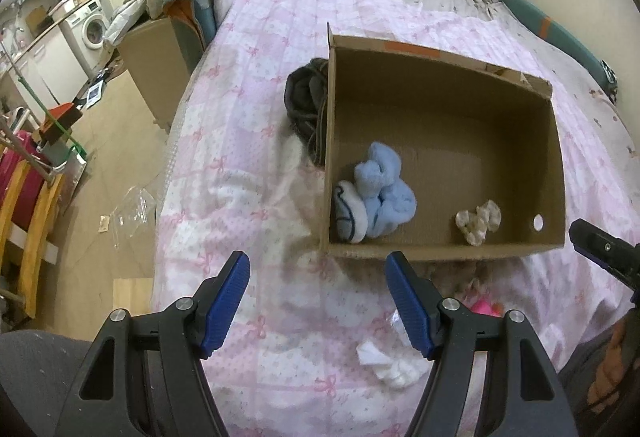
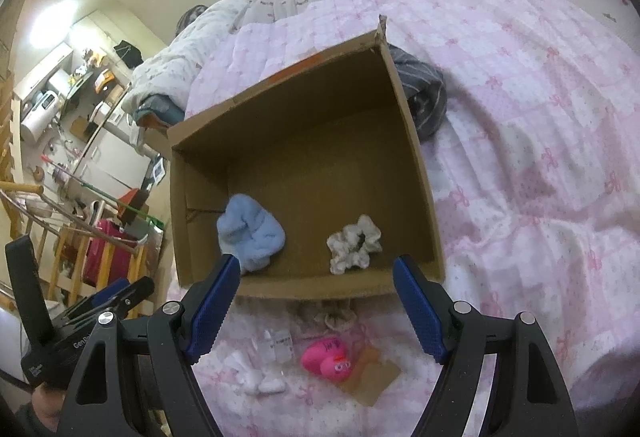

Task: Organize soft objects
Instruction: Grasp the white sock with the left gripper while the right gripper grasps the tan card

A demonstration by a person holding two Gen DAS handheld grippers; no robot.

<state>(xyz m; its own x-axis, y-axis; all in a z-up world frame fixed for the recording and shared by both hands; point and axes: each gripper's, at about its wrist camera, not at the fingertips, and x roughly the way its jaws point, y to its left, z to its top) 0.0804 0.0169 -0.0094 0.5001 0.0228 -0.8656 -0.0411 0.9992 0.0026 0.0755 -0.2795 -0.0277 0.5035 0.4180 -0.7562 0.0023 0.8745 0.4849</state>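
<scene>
Pink quilt (image 1: pixel 248 125) carries your cardboard box (image 1: pixel 558 157), already holding a blue sock (image 1: pixel 384 193) and scrunchie (image 2: pixel 354 243). Both your left gripper (image 1: pixel 318 277) and right gripper (image 2: pixel 316 281) hover spread, empty. Next, probably, reach the near white sock (image 1: pixel 394 367).

Two hand-held grippers, both gaping wide, blue pads far apart, nothing between them. Left hand-held gripper (image 1: pixel 318 269) at lower centre of its own frame — also glimpsed at lower left of the right view. Right hand-held gripper (image 2: pixel 316 273) likewise low and centred, level.
</scene>
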